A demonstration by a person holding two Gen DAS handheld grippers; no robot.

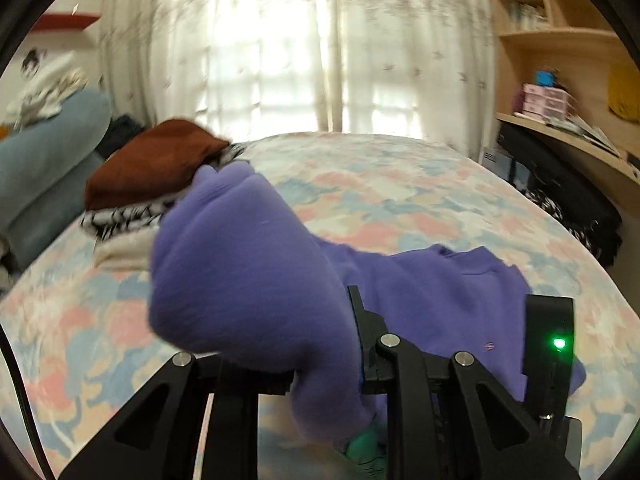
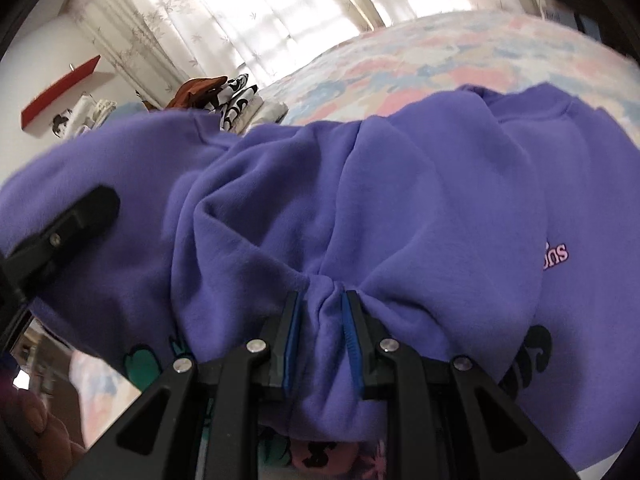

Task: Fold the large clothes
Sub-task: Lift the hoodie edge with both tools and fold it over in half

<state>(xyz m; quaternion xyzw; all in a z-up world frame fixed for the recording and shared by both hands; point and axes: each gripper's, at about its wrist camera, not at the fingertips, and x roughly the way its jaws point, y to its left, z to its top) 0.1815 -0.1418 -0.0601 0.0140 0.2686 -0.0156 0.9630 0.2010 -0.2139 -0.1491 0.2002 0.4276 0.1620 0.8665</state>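
A purple sweatshirt (image 2: 360, 208) is bunched and lifted partly off a bed (image 1: 400, 200) covered in a pastel floral spread of pink, blue and cream. In the right wrist view, the right gripper (image 2: 324, 320) pinches a gathered fold of the fabric between its blue-lined fingers (image 2: 290, 332), and the cloth puckers tightly at the pinch. Small pink lettering (image 2: 556, 256) shows on the garment at the right, upside down in this view, and colourful printed graphics peek from its underside near the bottom edge. In the left wrist view, the left gripper (image 1: 324, 360) has a thick wad of the same purple fabric (image 1: 248, 280) held between its fingers, draping over the left one and hiding it. The rest of the garment trails to the right across the spread, so its long axis runs roughly left to right between the two grippers; which end is the collar cannot be told for sure.

A stack of folded clothes (image 1: 148, 184), brown on top, black-and-white patterned below and a pale piece at the bottom, sits on the bed beyond the sweatshirt to the left. Sheer flowered curtains (image 1: 320, 48) glow with daylight behind the bed. Wooden shelves (image 1: 560, 32) stand at the right, and a red wall shelf (image 2: 60, 92) hangs at the left.
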